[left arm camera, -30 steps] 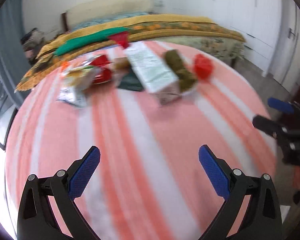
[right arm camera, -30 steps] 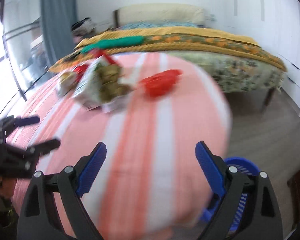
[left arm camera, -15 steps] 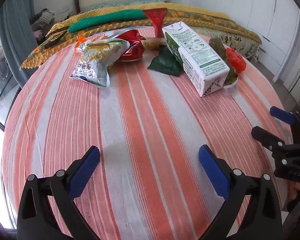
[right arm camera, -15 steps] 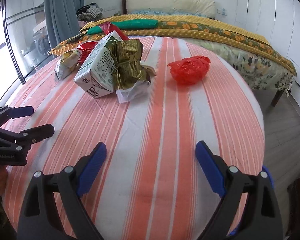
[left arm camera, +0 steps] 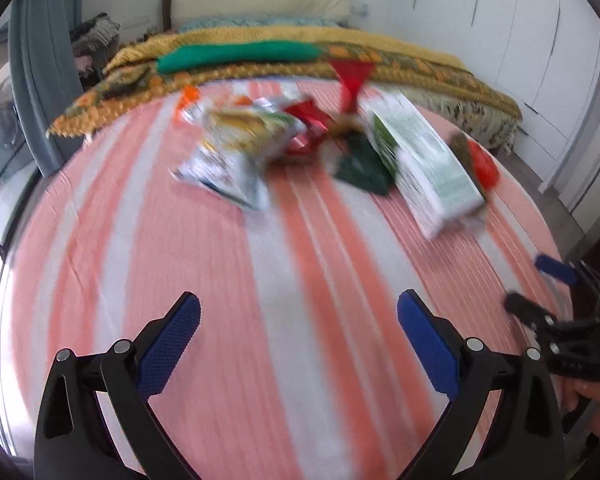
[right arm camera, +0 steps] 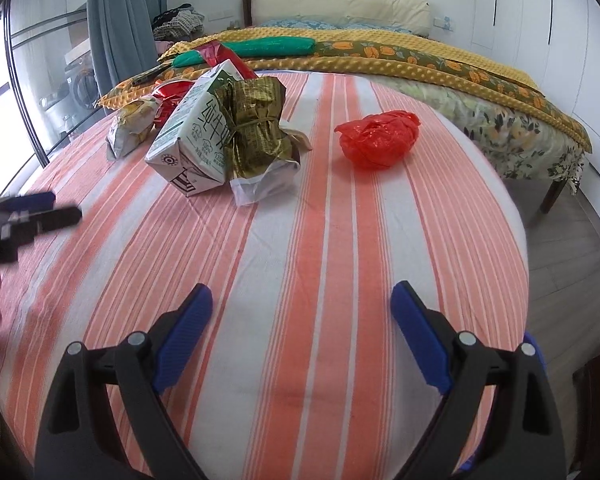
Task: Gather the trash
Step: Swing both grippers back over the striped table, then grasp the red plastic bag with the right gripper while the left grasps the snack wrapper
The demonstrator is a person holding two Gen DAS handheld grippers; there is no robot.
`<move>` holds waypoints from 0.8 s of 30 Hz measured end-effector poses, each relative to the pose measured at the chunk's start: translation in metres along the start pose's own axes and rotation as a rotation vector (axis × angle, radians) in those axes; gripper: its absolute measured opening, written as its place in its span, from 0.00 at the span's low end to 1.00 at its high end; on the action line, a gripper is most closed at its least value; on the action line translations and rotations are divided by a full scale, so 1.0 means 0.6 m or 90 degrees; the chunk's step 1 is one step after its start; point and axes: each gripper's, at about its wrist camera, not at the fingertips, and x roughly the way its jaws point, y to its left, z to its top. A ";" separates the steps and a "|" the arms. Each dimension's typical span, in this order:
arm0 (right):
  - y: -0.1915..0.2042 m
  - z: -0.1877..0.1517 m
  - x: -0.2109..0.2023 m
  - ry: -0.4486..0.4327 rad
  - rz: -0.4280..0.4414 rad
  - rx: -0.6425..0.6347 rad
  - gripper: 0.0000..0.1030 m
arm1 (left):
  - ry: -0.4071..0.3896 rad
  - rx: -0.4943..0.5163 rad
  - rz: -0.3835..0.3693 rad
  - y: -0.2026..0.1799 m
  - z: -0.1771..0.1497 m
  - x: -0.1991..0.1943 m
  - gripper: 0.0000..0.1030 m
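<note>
Hovering over the striped tablecloth (right arm camera: 300, 240), both empty: left gripper (left arm camera: 299, 330) and right gripper (right arm camera: 302, 320) gaping wide. Sitting bunched at the far side, well apart from the tongs: milk carton (right arm camera: 194, 140) touching a gold wrapped bag (right arm camera: 256, 120), snack bag (left arm camera: 236, 152) off left. Lying alone to the right, a red plastic bag (right arm camera: 376, 138). Left view looking blurry.

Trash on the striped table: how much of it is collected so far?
Nothing looks collected. The milk carton, gold wrapper, red bag and snack bag all lie on the table. Both the left gripper and right gripper hold nothing, jaws open.
</note>
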 end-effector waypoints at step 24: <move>0.000 -0.002 -0.001 -0.004 -0.002 0.008 0.86 | 0.045 0.129 -0.027 0.075 0.125 0.139 0.52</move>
